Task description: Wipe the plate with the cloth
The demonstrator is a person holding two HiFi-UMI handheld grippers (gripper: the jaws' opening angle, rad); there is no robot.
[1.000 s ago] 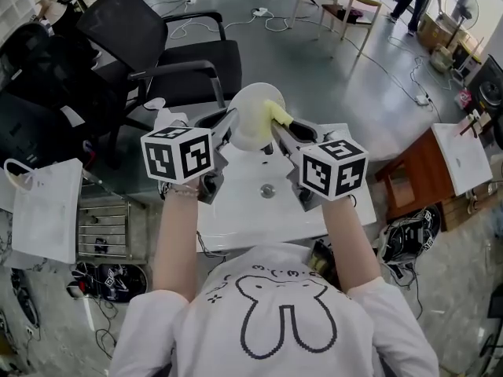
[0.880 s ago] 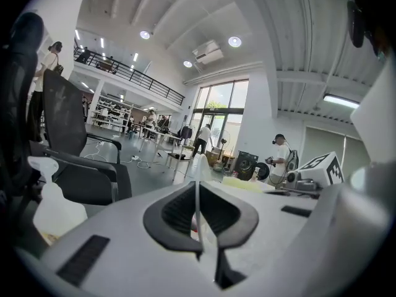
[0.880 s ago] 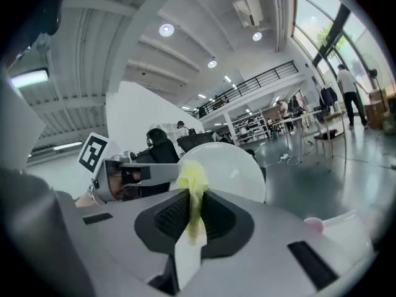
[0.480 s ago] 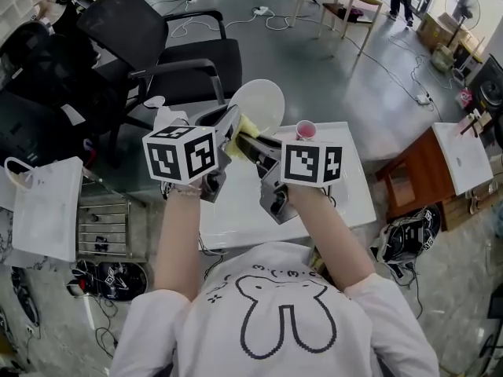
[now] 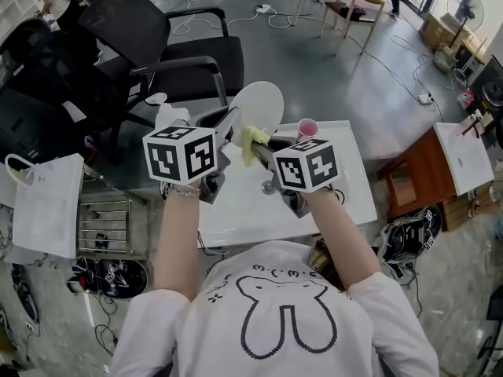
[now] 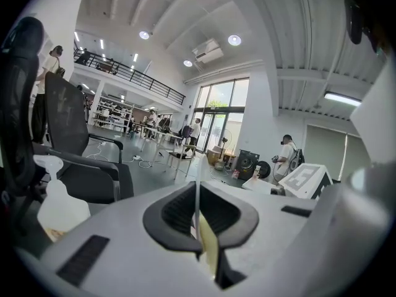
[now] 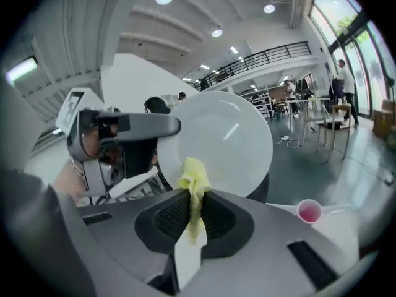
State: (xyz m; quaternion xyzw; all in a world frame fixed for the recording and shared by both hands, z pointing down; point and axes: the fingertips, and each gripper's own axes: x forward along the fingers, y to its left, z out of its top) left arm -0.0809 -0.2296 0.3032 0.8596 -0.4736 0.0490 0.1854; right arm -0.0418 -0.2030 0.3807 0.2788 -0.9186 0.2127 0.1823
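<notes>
My left gripper (image 5: 230,126) is closed on the rim of the plate (image 5: 266,103) and holds it upright. My right gripper (image 7: 193,215), clamped on the yellow cloth (image 7: 193,178), has come down to the lower edge of the plate. I think one wiping stroke is ending.

Pink cup (image 5: 306,127) on white table (image 5: 355,171); black office chair (image 5: 192,61) beyond.

No words, numbers or brands are legible; only black-and-white square patterns on the left marker cube (image 5: 179,154) and right marker cube (image 5: 306,166), and a rabbit outline on the shirt (image 5: 283,320).
</notes>
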